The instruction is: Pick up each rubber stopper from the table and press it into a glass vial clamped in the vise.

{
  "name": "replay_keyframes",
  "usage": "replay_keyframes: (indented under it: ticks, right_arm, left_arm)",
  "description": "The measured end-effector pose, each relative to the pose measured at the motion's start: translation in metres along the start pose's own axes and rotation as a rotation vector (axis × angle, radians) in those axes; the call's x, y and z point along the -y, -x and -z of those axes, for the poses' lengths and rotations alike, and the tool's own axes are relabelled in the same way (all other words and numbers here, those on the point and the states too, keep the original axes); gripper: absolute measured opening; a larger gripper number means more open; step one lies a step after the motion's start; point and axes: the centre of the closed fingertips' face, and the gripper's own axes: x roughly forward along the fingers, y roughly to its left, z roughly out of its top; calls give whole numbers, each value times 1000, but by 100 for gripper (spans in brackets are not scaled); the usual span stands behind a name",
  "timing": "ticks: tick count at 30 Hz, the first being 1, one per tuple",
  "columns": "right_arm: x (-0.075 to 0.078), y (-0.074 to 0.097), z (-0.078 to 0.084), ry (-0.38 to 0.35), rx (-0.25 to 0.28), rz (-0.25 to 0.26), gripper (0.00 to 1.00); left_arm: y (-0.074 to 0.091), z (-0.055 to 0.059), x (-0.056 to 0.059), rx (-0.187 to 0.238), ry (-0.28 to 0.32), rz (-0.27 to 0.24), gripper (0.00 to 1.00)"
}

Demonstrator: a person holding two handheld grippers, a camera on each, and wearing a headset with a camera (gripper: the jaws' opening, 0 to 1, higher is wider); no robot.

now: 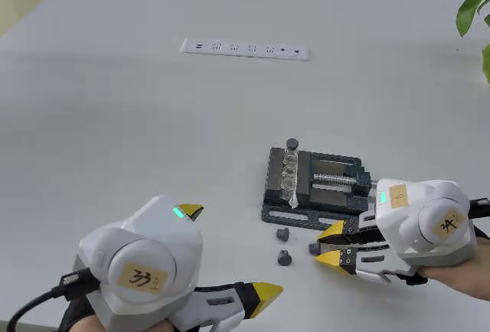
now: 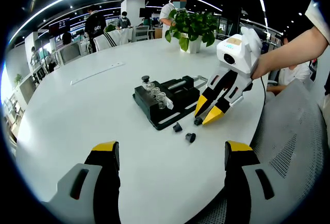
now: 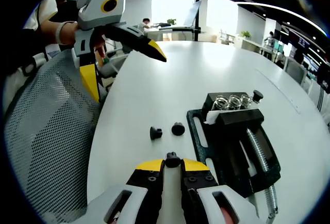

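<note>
Right gripper (image 1: 331, 244) pinches a stopper (image 3: 172, 158) near the table's (image 1: 153, 118) near edge (its axis unreadable). Vials (image 1: 289, 170) stand mouths-up in the vise (image 1: 337, 188). Your left gripper (image 2: 171, 149) gapes wide.

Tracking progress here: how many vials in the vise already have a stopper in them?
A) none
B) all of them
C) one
C: the end vial carries a dark stopper, while the other vials in the vise stand open.
</note>
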Motion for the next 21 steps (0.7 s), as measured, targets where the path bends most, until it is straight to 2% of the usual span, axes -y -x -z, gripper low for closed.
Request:
replay_keyframes:
  ticks: [8,12,19,21]
  right_arm:
    - [1,1,0,-7,1,-10,8]
    - [-4,8,-5,17,-13,-20,8]
    - [-7,33,-19,134,-55,-56,7]
    - [-7,40,-25,169,-74,-67,7]
  left_arm:
    - [-1,2,2,-3,-1,3,82]
    - [-3,2,4,-8,-11,14,81]
    - [-11,-7,13,-8,-82,70,77]
    - [-14,-12,19,-10,-119,107,72]
